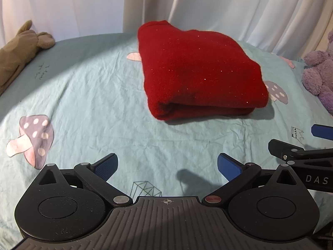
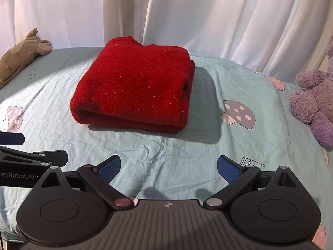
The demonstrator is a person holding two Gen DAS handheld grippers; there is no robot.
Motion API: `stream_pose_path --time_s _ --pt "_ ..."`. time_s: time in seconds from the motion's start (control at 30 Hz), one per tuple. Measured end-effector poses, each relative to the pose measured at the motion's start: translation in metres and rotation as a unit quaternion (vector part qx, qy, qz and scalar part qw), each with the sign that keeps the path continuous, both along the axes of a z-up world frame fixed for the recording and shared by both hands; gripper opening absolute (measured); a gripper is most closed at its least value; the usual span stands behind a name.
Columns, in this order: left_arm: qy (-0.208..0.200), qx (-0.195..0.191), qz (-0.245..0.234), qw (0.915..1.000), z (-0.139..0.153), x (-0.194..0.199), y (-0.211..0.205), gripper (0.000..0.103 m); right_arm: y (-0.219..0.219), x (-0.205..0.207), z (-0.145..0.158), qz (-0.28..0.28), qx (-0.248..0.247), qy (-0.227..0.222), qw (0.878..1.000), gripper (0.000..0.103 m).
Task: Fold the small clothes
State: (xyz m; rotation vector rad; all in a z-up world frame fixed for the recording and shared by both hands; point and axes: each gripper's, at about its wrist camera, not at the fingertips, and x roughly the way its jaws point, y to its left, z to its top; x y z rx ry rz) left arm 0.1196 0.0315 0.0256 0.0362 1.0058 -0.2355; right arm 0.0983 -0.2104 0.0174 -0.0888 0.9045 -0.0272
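The folded red sweater lay far beyond both spread, empty grippers, left gripper and right gripper; a purple plush sat right; a brown plush sat left.

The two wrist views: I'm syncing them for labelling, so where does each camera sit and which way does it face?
Left wrist: on the left hand-held gripper, facing the folded red knitted sweater; the right one's fingers show at right.
Right wrist: on the right hand-held gripper, facing the sweater; the left one's fingers at left.
Shared: sweater, mushroom-print teal sheet.
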Motion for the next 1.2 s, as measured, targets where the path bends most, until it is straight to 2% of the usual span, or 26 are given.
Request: stream_pose_path --time_s 1.03,1.2 --pt "-0.014 0.003 0.001 0.9999 0.0069 -0.0020 -0.0070 0.103 -0.0052 0.0001 0.0060 -0.004 -0.001 -0.009 1.000 0.099" --pt "-0.019 -0.008 -0.004 0.9998 0.0097 -0.0030 -0.0068 0.103 -0.0072 0.0005 0.0080 -0.004 -0.001 -0.013 1.000 0.099"
